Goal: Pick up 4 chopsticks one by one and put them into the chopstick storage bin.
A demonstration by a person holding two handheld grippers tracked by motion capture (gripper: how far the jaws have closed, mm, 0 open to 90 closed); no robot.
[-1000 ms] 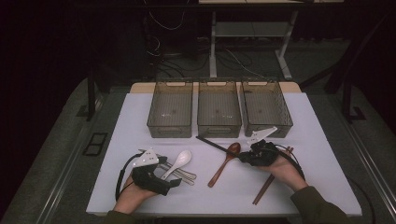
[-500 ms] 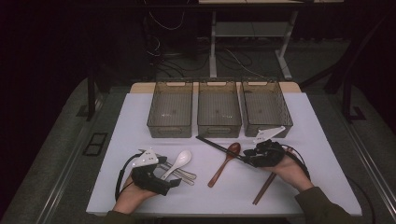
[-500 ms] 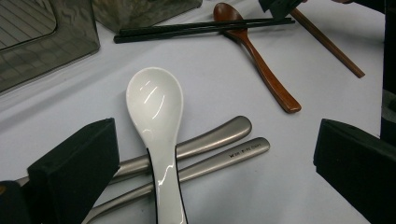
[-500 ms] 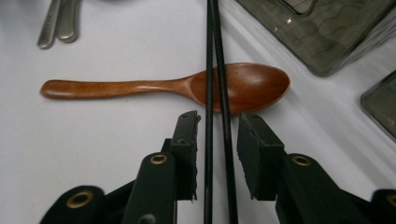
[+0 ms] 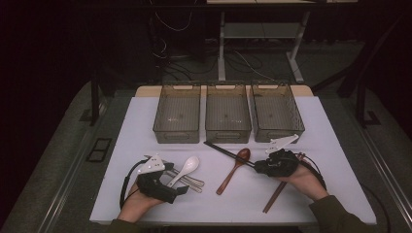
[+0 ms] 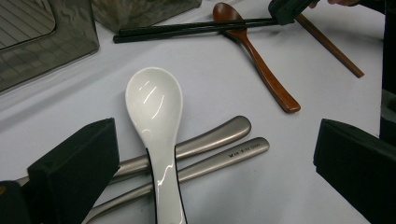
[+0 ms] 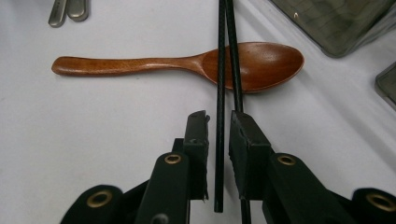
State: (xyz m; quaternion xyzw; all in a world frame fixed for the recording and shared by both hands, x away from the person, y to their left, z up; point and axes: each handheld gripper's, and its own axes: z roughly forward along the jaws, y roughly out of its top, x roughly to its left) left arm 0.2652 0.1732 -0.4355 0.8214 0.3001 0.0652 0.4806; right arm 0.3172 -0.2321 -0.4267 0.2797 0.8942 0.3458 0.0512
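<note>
Your left gripper (image 5: 180, 190) rested on the near left part of the white table (image 5: 311, 126), its jaws spread wide with nothing between the pads. In the left gripper view, the white ceramic spoon (image 6: 155, 121) lay just ahead of those jaws, bowl up, its handle crossing over two metal handles (image 6: 219, 144) that lay side by side beneath it.

Your right gripper (image 5: 258, 167) lay level at the near right of the table, pointing left. Its jaws stood narrow and had just been closing. In the right gripper view, the black chopsticks (image 7: 220, 107) ran between the two pads (image 7: 198, 135); one stick sat in the slim gap, the other lay against the right-hand pad. Whether the pads pressed on the sticks could not be determined.

Ahead of the jaws, the chopsticks crossed over the bowl of the wooden spoon (image 7: 187, 63), which lay flat on the table. A pair of brown chopsticks (image 5: 278, 191) lay under your right hand (image 5: 306, 177).

Farther back, three grey bins (image 5: 228, 114) stood in a row, just beside one another, near the far edge.
</note>
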